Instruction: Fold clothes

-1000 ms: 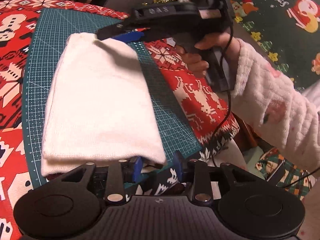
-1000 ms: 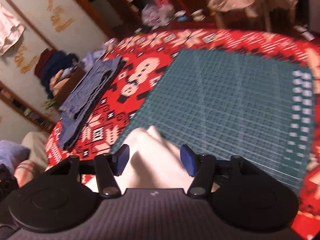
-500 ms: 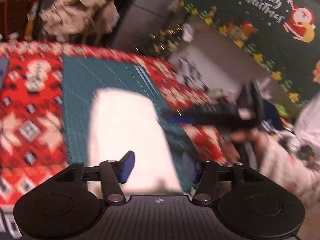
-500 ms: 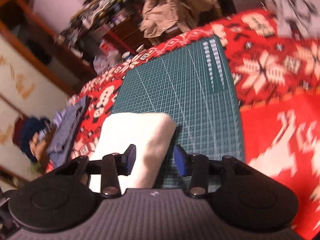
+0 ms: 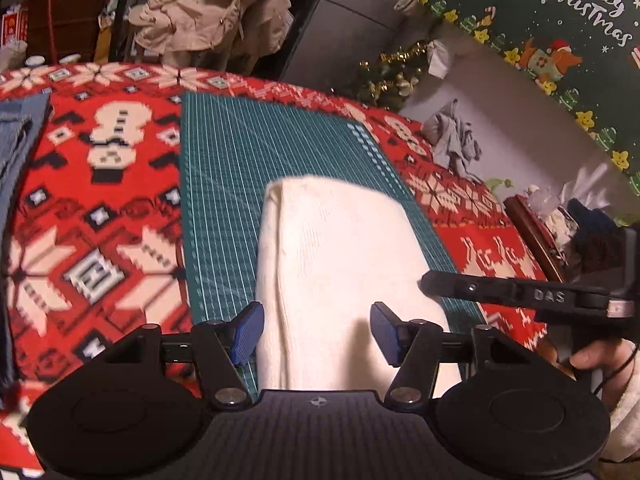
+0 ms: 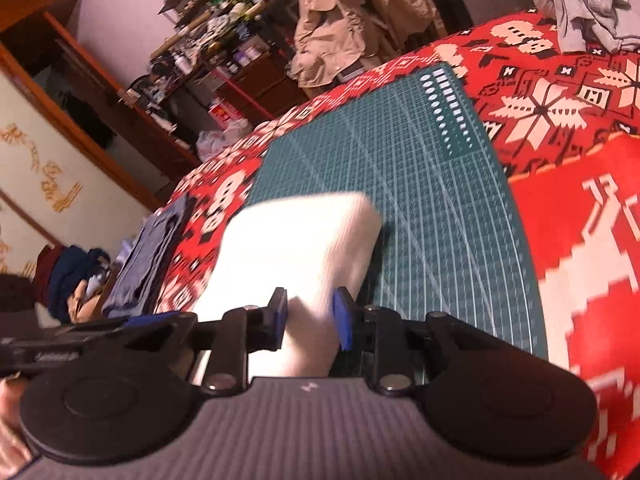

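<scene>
A folded white garment (image 5: 340,264) lies lengthwise on the green cutting mat (image 5: 224,184). My left gripper (image 5: 316,334) is open, its blue pads astride the garment's near end and apart from it. My right gripper (image 6: 310,318) has its jaws narrowed on the near right edge of the white garment (image 6: 296,252), with cloth between the pads. The right gripper also shows in the left wrist view (image 5: 520,292), low at the garment's right side.
A red Christmas tablecloth (image 5: 100,216) covers the table. Folded blue jeans (image 6: 148,264) lie at the table's left edge. A grey garment (image 6: 580,4) lies at the far right. A beige coat (image 5: 208,8) hangs behind the table.
Both grippers have swung round to the garment's near end. My right gripper has narrowed its jaws onto the garment's edge. The left gripper has opened wider.
</scene>
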